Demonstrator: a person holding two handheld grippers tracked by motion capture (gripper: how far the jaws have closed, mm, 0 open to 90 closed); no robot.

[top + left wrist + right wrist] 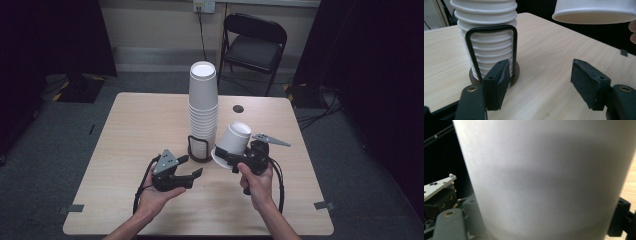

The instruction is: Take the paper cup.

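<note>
Paper cup [234, 142], light, thin-walled and easily crushed, sits inverted, clamped across its sidewall in the right hand-held gripper [225, 157], right of the released left hand-held gripper [192, 167]; grip gently near the stiffer rim.

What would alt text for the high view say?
A person's right gripper holds a white paper cup upside down beside a tall cup stack in a wire holder. The left gripper waits open, on a wooden table.

Open hand-held gripper [541, 85] faces stacked cups [486, 37] in a wire holder [491, 28].
</note>
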